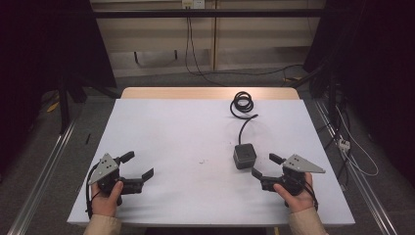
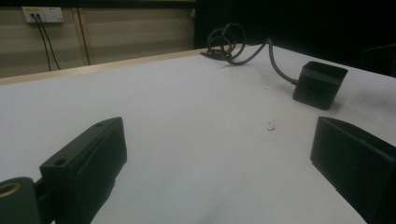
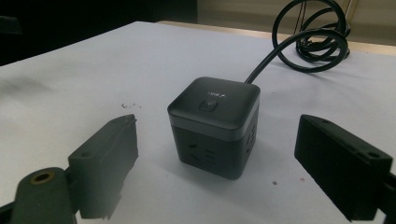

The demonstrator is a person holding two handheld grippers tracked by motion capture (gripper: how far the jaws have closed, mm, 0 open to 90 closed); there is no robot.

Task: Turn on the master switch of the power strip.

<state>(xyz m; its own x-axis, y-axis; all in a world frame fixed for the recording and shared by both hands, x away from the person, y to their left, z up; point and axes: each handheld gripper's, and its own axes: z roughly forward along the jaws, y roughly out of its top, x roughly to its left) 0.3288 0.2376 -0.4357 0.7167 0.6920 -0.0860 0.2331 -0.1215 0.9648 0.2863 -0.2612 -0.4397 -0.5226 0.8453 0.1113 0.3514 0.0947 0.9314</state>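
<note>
Resting on the white tabletop [image 1: 186, 142]: one black cube power socket [image 1: 244, 156], right of centre, its cable [image 1: 242, 104] running to a coil at the far edge. Left claw [image 1: 137, 165], hand-held near the front left, jaws wide apart, empty. Right claw [image 1: 266, 165], jaws wide apart, just beside the cube, not touching it.

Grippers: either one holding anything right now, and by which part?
Nothing is held. The left gripper and the right gripper are both open; the black cube power strip sits untouched on the table, ahead of the right gripper.
</note>
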